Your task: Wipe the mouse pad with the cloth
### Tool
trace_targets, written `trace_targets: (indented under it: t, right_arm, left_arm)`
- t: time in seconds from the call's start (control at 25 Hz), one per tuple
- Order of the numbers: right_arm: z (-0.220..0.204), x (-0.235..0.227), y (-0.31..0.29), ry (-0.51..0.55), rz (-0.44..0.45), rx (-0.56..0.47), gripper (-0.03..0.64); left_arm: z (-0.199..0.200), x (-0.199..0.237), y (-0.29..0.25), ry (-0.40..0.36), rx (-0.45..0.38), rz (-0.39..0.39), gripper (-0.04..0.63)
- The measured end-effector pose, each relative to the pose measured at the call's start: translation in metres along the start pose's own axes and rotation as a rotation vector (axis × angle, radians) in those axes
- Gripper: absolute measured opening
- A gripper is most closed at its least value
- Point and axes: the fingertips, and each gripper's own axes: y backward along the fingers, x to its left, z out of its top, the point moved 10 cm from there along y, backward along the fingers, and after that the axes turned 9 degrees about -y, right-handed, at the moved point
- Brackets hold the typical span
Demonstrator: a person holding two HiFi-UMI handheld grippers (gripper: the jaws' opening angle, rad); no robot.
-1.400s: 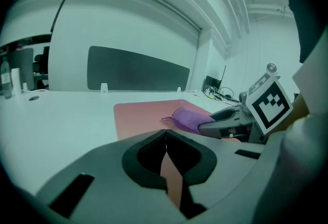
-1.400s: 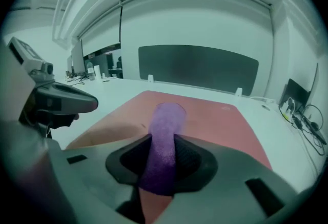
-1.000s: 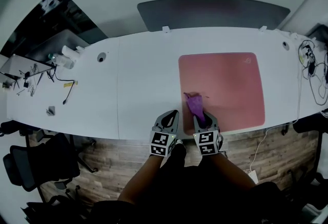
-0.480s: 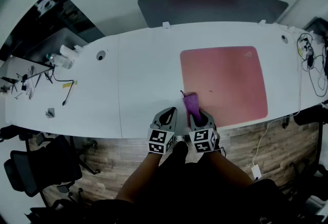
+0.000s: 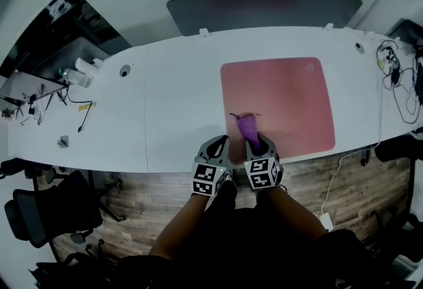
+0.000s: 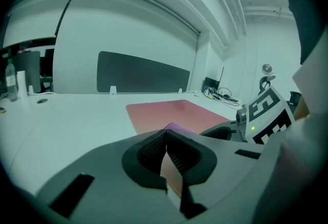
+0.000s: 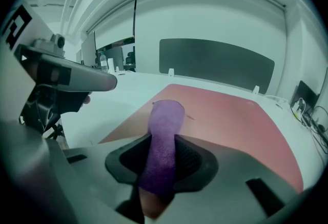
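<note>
At the near edge of the counter (image 5: 178, 96), my right gripper (image 5: 254, 142) has its jaws pinching the purple cloth (image 5: 247, 126) at the near-left corner of the mouse pad (image 5: 284, 99), my left gripper (image 5: 221, 143) is clenched on nothing, so I'd press flat and sweep overlapping strokes.

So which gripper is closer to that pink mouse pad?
The right. The right gripper holds the purple cloth over the near-left corner of the mouse pad; the left gripper sits beside it, by the pad's left edge.
</note>
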Motion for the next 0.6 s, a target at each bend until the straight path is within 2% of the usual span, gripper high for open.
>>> trace_targets:
  t: [0.2,0.4,0.6]
  right_arm:
    - [-0.006,-0.039,0.008,-0.008,-0.005,-0.009,0.135]
    - [-0.012,-0.074,0.017,-0.019,-0.019,-0.006,0.133]
    - [-0.015,-0.106,0.026,0.003,-0.029,-0.019,0.132]
  left_arm:
    - [0.002,-0.024,-0.012,0.040,0.006,0.052,0.020]
    - [0.010,-0.046,-0.022,0.032,0.014,0.087,0.020]
    - [0.019,-0.070,-0.039,0.054,0.017,0.079,0.020]
